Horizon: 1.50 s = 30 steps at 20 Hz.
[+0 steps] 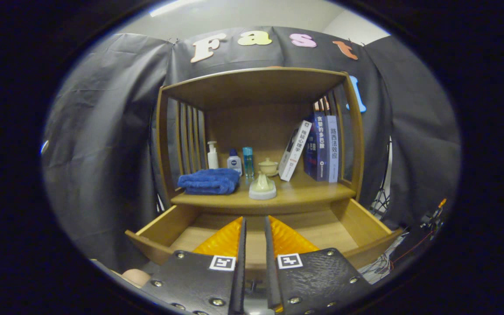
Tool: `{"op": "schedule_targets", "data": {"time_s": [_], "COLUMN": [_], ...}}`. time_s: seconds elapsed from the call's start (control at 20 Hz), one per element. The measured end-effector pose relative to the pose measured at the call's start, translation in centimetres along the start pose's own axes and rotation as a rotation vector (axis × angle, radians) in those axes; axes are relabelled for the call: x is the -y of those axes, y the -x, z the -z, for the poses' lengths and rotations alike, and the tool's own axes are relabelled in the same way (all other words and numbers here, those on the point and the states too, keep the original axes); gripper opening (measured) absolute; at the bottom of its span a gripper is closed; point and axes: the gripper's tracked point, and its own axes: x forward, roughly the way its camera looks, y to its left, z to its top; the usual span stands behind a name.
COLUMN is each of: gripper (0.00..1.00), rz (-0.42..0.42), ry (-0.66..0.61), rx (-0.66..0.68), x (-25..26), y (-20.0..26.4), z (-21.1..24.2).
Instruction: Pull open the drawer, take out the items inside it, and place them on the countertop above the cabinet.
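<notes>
Drawer (368, 225) stood pulled open below the countertop (309, 192). Gripper (255, 224) hung over it, jaws narrow, gripping nothing. Blue towel (210, 181) and pale lidded dish (262, 187) sat on the countertop.

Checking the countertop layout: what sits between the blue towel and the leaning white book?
In the gripper view, between the blue towel and the leaning white book sits a pale lidded pot.

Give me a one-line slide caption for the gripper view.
Gripper fingers nearly closed, holding nothing, above the open drawer; blue towel and teapot on the countertop.
</notes>
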Motion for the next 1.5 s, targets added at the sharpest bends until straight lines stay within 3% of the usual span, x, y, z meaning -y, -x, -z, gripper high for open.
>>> {"op": "schedule_targets", "data": {"time_s": [0.35,0.45,0.85,1.15,1.5], "gripper": [0.21,0.25,1.00,0.97,0.98], "rz": [0.012,0.014,0.045,0.101,0.073], "ry": [0.004,-0.004,-0.007,0.028,0.034], "rx": [-0.092,-0.107,-0.120,-0.105,-0.109], "x": [-0.6,-0.6,-0.1,0.4,1.2], "y": [2.2,1.7,-0.5,-1.1,-3.3], "z": [6.6,7.7,10.0,10.2,9.6]}}
